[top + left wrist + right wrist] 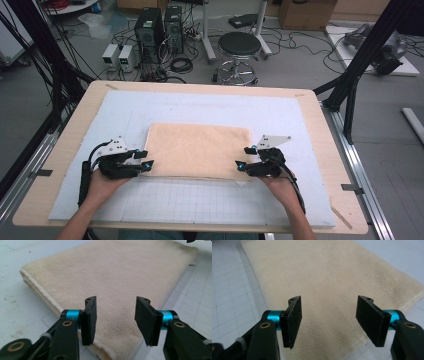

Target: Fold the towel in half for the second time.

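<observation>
A folded beige towel (199, 150) lies flat in the middle of a white mat (280, 112) that covers the wooden table (320, 125). The towel is a wide rectangle, and its long sides run from left to right in the high view. The left gripper (148, 159) is at the near left corner of the towel, and the person's left hand (102, 184) holds it from below in the picture. The right gripper (243, 157) is at the near right corner, held by the right hand (280, 186). In the left gripper view, the two black jaws stand apart, with a clear gap between them, and the towel (112, 272) shows through the gap; the folded layers are visible along its edge. The pads do not press on the cloth, so this gripper (115, 317) holds nothing. In the right gripper view the jaws are also apart, a little wider, and the towel (329, 272) lies under and beyond them; this gripper (328, 321) holds nothing as well. The near part of the mat has a fine grid (200, 197) printed on it. Behind the table, a black stool (239, 47) stands on the floor.
</observation>
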